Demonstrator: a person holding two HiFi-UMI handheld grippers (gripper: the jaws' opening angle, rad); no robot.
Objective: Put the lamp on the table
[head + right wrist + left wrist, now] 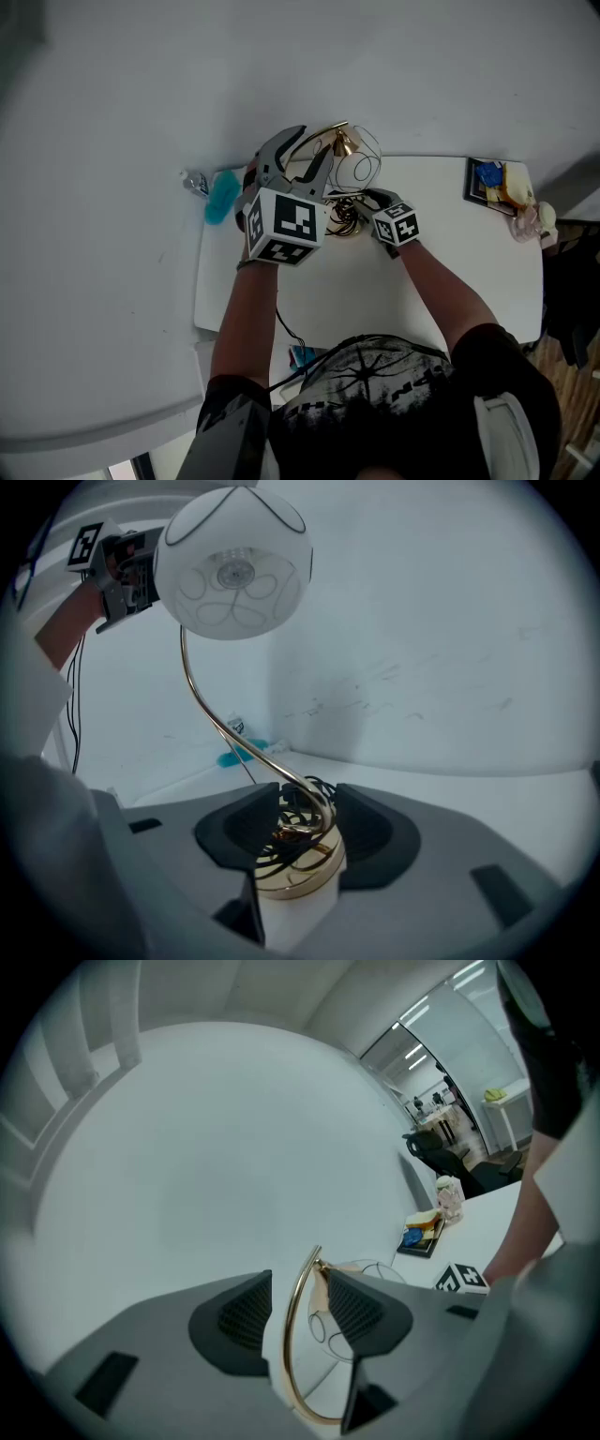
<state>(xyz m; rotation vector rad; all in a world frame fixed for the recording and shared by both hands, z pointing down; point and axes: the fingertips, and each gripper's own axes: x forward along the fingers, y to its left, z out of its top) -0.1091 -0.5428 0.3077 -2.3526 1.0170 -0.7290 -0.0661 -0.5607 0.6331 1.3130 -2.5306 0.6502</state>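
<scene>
The lamp has a white globe shade, a curved gold stem and a gold wire base. It stands at the back of the white table. My left gripper is open around the stem high up. The stem lies close to the right pad, with a clear gap to the left pad. My right gripper is low down, its jaws closed on either side of the base. A coil of black cable sits inside the base.
A teal object and a small shiny thing lie at the table's back left corner. A dark tray with blue and yellow items and a pale toy sit at the back right. A black cable hangs over the front edge.
</scene>
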